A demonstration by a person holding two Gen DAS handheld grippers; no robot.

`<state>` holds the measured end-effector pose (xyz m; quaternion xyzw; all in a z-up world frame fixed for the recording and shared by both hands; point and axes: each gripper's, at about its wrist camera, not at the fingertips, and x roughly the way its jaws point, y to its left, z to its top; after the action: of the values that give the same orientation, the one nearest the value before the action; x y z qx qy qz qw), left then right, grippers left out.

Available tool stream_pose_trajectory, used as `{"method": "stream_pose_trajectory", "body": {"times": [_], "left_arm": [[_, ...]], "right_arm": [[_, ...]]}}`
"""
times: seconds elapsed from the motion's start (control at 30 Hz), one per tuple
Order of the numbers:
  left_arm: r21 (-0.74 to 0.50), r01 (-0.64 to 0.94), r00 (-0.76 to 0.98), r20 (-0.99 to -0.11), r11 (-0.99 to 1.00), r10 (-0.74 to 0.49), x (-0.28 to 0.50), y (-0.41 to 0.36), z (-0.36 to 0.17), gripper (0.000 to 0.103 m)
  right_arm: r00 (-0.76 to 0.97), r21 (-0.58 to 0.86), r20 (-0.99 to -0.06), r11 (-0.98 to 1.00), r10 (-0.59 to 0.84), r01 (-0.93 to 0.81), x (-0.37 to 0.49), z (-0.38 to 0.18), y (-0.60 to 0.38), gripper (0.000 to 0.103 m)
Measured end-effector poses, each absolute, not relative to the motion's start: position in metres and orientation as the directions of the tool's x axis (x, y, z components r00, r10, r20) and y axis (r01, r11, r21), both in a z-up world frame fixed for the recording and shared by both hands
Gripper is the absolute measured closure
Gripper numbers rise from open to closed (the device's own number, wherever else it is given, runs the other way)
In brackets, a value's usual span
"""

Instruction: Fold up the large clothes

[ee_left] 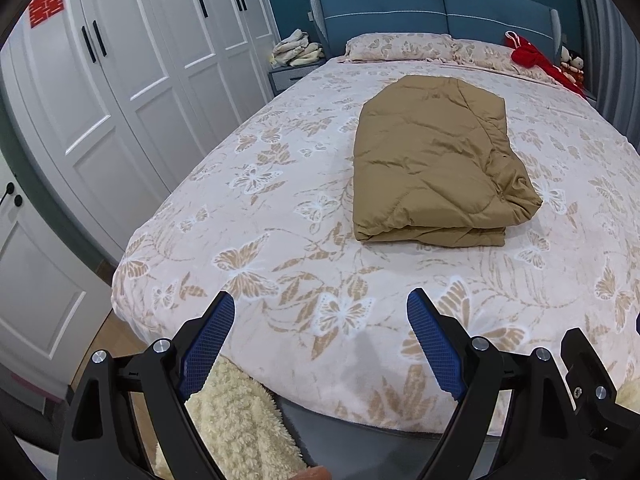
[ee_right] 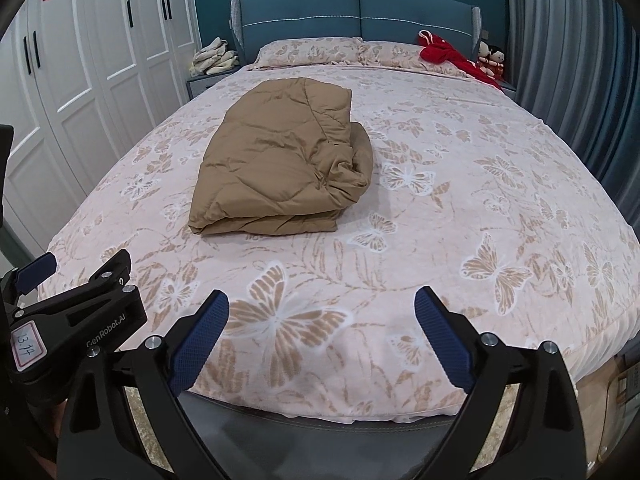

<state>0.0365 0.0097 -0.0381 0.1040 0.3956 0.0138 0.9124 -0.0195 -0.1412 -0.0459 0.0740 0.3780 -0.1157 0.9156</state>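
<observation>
A tan quilted garment (ee_left: 436, 164) (ee_right: 280, 168) lies folded into a thick rectangle on the middle of the bed. Its right side is bunched into rolled folds. My left gripper (ee_left: 320, 320) hangs open over the foot of the bed, well short of the garment, with nothing between its blue pads. My right gripper (ee_right: 322, 316) is also open and empty over the foot edge. The left gripper's body (ee_right: 76, 312) shows at the lower left of the right wrist view.
The bed (ee_left: 280, 240) has a pink butterfly-print cover and a blue headboard (ee_left: 440, 12). White wardrobe doors (ee_left: 120, 80) line the left. A red cloth (ee_left: 532, 58) lies by the pillows, and dolls (ee_right: 492, 58) stand on the right. A cream fluffy rug (ee_left: 236, 420) lies below.
</observation>
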Motion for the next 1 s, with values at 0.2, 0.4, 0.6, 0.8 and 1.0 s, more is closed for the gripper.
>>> {"method": "stream_pose_trajectory", "body": {"times": [0.2,0.4,0.6,0.8,1.0], "left_arm": [[0.193,0.081,0.667,-0.739,0.978,0.090,0.037,0.009,-0.036,0.018],[0.236,0.074,0.674,-0.728,0.969,0.126,0.031,0.014,-0.022,0.018],[0.223,0.066,0.666,-0.735,0.973,0.123,0.029,0.023,-0.017,0.018],[0.217,0.068,0.666,-0.737,0.974,0.118,0.029,0.024,-0.018,0.018],[0.212,0.071,0.665,-0.739,0.975,0.112,0.028,0.025,-0.018,0.018]], "right_arm": [[0.690,0.035,-0.705,0.963,-0.166,0.268,-0.021,-0.042,-0.140,0.011],[0.702,0.043,-0.697,0.969,-0.145,0.242,-0.024,-0.029,-0.130,0.011],[0.711,0.039,-0.689,0.973,-0.139,0.228,-0.025,-0.023,-0.123,0.011],[0.712,0.041,-0.689,0.973,-0.137,0.227,-0.025,-0.022,-0.121,0.011],[0.712,0.041,-0.689,0.973,-0.136,0.226,-0.025,-0.023,-0.123,0.011]]}}
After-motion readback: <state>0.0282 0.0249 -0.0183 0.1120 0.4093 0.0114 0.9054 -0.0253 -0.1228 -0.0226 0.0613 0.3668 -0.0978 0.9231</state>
